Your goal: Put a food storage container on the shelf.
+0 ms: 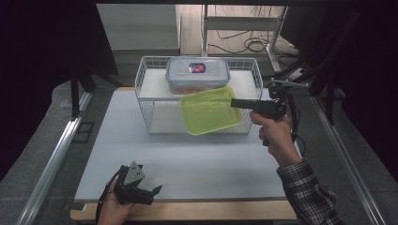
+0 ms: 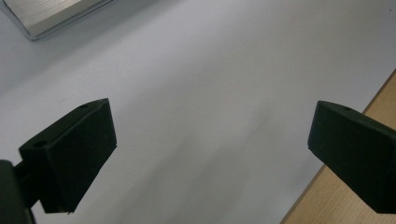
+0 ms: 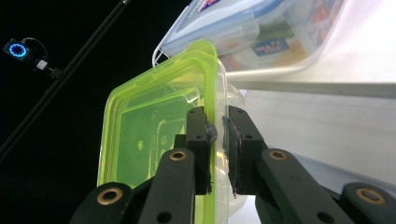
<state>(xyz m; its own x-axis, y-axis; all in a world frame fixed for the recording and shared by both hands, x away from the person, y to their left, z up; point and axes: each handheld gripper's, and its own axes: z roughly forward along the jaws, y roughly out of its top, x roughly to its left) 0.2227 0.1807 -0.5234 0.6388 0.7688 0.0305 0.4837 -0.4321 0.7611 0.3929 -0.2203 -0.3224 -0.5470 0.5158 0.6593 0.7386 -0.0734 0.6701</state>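
A clear container with a yellow-green lid (image 1: 210,110) hangs tilted in front of the white wire rack (image 1: 143,79). My right gripper (image 1: 234,102) is shut on its right rim, the pads clamping the lid edge (image 3: 212,116) in the right gripper view. On the rack's top shelf stands a clear lunch box with a blue-grey lid (image 1: 197,73), also seen behind the held container (image 3: 261,32). My left gripper (image 1: 155,190) rests low at the table's front edge, jaws wide apart over bare white tabletop (image 2: 201,93), nothing between them.
The white table mat (image 1: 187,159) lies on a wooden board whose edge (image 2: 373,98) runs close by the left gripper. Metal rails (image 1: 56,150) flank the table. A stand and cables sit behind the rack at the back right.
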